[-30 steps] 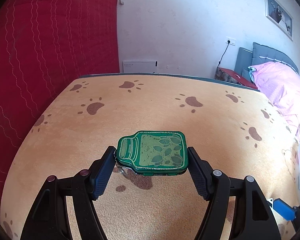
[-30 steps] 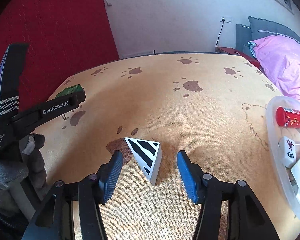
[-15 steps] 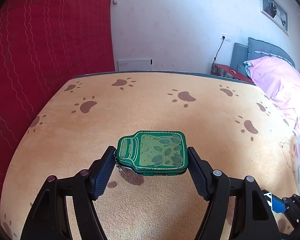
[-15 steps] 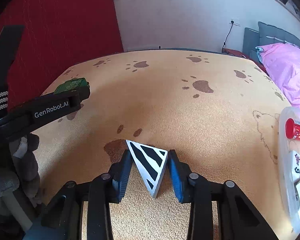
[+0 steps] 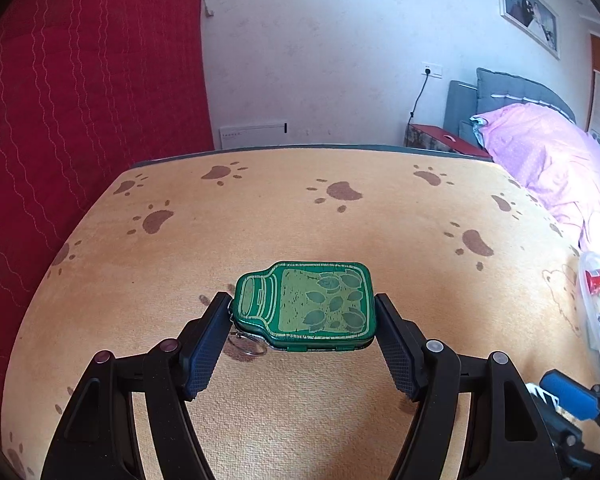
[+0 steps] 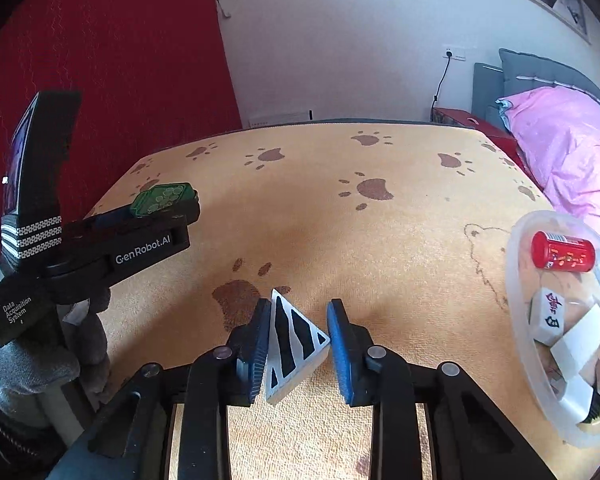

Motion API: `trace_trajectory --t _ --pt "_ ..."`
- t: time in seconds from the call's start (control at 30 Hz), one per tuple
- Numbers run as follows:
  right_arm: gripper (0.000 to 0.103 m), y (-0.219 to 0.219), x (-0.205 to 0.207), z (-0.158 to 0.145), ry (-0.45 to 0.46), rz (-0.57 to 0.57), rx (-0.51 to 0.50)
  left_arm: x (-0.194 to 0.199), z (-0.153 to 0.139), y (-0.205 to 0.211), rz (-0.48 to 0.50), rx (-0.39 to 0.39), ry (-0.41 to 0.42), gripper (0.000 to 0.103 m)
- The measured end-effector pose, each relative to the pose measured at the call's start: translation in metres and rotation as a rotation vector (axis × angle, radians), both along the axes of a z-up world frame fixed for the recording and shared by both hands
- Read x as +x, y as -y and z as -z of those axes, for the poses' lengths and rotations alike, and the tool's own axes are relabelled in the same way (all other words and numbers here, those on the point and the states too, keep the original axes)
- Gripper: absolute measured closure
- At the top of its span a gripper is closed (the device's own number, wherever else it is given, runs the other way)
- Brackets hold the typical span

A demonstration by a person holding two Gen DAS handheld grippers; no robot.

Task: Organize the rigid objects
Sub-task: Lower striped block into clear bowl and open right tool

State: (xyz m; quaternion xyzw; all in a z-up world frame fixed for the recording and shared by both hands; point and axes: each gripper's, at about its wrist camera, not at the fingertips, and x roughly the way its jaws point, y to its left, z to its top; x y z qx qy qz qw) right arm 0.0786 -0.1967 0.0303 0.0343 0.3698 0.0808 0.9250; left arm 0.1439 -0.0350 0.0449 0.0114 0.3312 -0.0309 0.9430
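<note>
Since the earlier frames, the jaws of the right gripper (image 6: 298, 344) have just been closing around the striped triangular block (image 6: 294, 342), which was standing free between wide-spread pads a second ago. Now the block is pinched: the left pad is pressed flat against its long side and the right pad is met by its pointed corner. The block is tilted in the grip, and whether it is clear of the cloth cannot be told. A change of framing is also seen in the left wrist view, where more of the wall is now shown.

A green jar-shaped tin (image 5: 305, 305) is held crosswise between the pads of the left gripper (image 5: 303, 330), above the orange paw-print cloth (image 5: 340, 232); a small ring is seen hanging beneath its neck end. From the right wrist view the same tin (image 6: 162, 199) is seen at the tip of the left tool, which is carried by a grey-gloved hand (image 6: 40, 356).

At the right edge a clear plastic bowl (image 6: 514, 264) is set on the cloth, well apart from the block. A red can (image 6: 562, 255), a mahjong tile (image 6: 548, 312) and white pieces are contained in it.
</note>
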Motion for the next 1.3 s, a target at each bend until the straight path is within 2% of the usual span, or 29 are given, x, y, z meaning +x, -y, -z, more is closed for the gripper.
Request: trace_trajectory --t 0.37,0.87,1.07,1.17,1.3 --pt "0.072 0.034 -0.027 -0.014 0.039 0.067 0.021 -0.012 -0.001 0.021 0.060 0.025 0.010 0.032" --pt "0.072 0.131 -0.053 -0.034 0.103 0.323 0.068 -0.031 0.001 0.051 0.162 0.047 0.006 0.032" --pt "0.072 0.174 -0.056 -0.030 0.103 0.435 0.142 -0.037 0.003 0.061 0.192 0.064 0.008 0.032" --pt "0.072 0.197 -0.051 -0.022 0.073 0.494 0.187 -0.040 0.003 0.065 0.206 0.076 0.010 0.032" --pt "0.069 0.209 -0.057 -0.019 0.069 0.522 0.189 -0.045 0.002 0.069 0.219 0.081 0.015 0.032"
